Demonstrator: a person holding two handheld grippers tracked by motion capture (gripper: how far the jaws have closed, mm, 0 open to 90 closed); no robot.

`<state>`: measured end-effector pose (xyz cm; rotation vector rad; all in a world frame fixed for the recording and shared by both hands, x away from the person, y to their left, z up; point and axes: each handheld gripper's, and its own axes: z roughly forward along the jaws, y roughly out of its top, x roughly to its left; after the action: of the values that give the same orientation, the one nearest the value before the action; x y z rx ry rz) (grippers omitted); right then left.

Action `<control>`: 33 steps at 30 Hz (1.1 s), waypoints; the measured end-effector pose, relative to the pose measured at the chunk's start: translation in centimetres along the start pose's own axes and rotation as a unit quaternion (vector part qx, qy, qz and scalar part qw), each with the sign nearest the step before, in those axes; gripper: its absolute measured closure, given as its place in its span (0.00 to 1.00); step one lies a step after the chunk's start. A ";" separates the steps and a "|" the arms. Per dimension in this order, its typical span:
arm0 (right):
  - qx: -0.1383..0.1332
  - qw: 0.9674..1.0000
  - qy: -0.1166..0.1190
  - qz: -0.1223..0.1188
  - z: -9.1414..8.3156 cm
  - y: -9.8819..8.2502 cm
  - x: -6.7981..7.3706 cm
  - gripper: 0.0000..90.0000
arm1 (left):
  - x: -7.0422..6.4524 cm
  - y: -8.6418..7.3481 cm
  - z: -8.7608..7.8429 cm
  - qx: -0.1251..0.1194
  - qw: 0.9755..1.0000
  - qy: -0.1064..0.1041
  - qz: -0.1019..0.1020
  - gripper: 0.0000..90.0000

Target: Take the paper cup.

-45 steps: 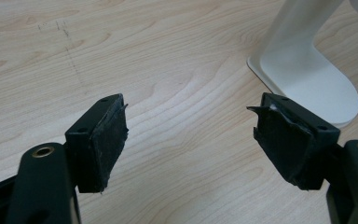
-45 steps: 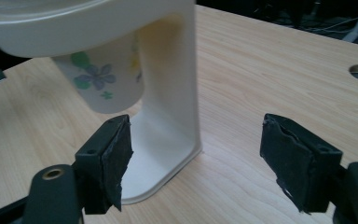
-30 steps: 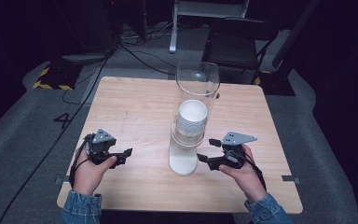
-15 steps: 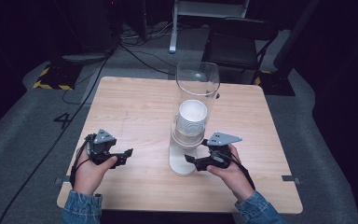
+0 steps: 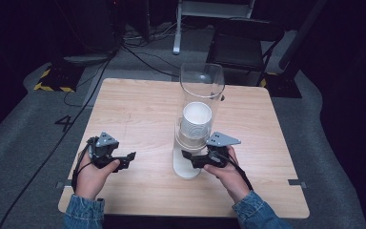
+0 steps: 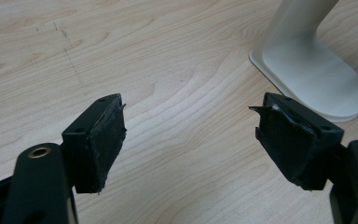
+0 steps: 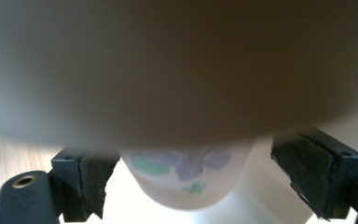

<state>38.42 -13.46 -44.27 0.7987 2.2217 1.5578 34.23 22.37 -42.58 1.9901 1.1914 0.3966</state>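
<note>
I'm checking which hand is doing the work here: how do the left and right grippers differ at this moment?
The left gripper hangs over bare table, apart from the dispenser's white base; the right gripper is up at the cup dispenser. Nothing sits between the left gripper's jaws, while a flower-printed cup shows between the right gripper's jaws, which have just been opening. Both are open and grip nothing.

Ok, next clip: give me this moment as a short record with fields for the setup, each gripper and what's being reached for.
setup: cup dispenser with clear tube on white base, on wooden table
target: bottom paper cup, flower print, hanging under the dispenser
right gripper: open, jaws just opened wide, either side of the cup, not pressing
left gripper: open, nothing between the jaws, over bare table
</note>
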 end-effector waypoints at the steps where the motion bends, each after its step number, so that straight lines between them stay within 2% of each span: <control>1: 0.000 1.000 0.000 0.000 0.0 0.0 0.0 0.18 | 0.0 0.0 0.0 0.000 1.000 0.000 0.000 0.26; 3: -0.012 1.000 -0.005 -0.010 0.1 0.0 0.2 0.18 | 0.0 0.0 0.0 0.002 1.000 0.000 0.002 0.26; 6: -0.035 0.999 -0.016 -0.010 0.2 -0.2 0.5 0.21 | -0.1 0.0 0.1 0.002 1.000 0.000 0.002 0.26; 8: -0.039 0.999 -0.016 -0.012 0.2 -0.2 0.5 0.23 | -0.1 0.0 0.1 0.002 1.000 0.000 0.001 0.26; 10: -0.055 0.998 -0.014 -0.008 0.2 -0.2 0.7 0.25 | -0.1 0.0 0.1 0.002 1.000 0.001 0.001 0.26; 11: -0.057 0.998 -0.011 -0.012 0.3 -0.2 0.7 0.28 | -0.1 0.0 0.1 0.002 1.000 0.001 0.002 0.26; 12: -0.056 0.998 -0.010 -0.013 0.2 -0.2 0.8 0.33 | -0.1 0.0 0.1 0.002 1.000 0.001 0.001 0.26; 14: -0.054 0.998 -0.015 -0.024 0.2 -0.1 0.9 0.34 | -0.1 0.0 0.1 0.002 1.000 0.000 0.001 0.26; 31: -0.041 0.998 -0.016 -0.045 0.1 0.0 0.6 0.36 | 0.0 -0.1 0.1 0.002 1.000 -0.004 0.002 0.26; 33: -0.040 0.998 -0.023 -0.054 0.1 0.0 0.5 0.36 | 0.0 -0.1 0.0 0.001 1.000 -0.004 0.001 0.26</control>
<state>38.02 -13.09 -44.25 0.6739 2.1197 1.5505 34.18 22.37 -42.70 1.9931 1.1861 0.3865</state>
